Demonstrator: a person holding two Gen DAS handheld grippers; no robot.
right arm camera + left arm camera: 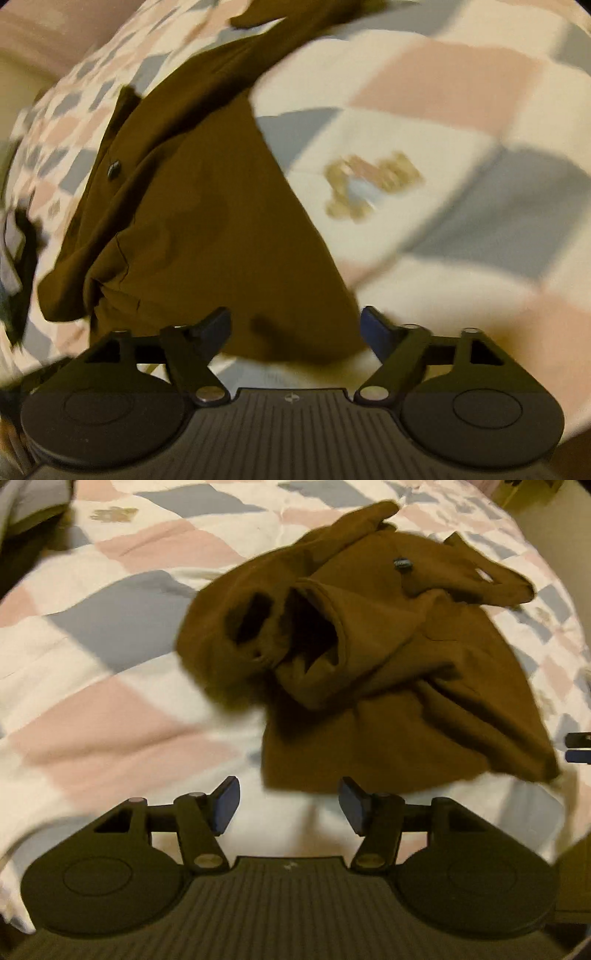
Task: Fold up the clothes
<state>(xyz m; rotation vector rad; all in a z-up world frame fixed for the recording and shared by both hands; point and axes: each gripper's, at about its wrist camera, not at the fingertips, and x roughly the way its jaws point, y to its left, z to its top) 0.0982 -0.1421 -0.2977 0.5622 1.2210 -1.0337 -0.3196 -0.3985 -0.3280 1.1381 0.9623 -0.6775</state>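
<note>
Nearest the lens, the left gripper (288, 808) stood with its blue pads wide apart and nothing between them, poised over bare quilt (110, 716) just short of the near hem of the brown shirt (388, 686). The shirt lay crumpled ahead of it, one sleeve cuff gaping toward the tool's upper left, a dark button (402, 564) farther off, and a twisted sleeve trailing away to the upper right. In the right wrist view, the right gripper (295, 328) was likewise spread and empty, with the shirt's edge lying directly between and ahead of its fingers. Both views were smeared, so contact could not be judged. The sound course seemed to be: each tool pinching one hem corner, single layer only, then drawing apart to flatten the cloth before any fold.
</note>
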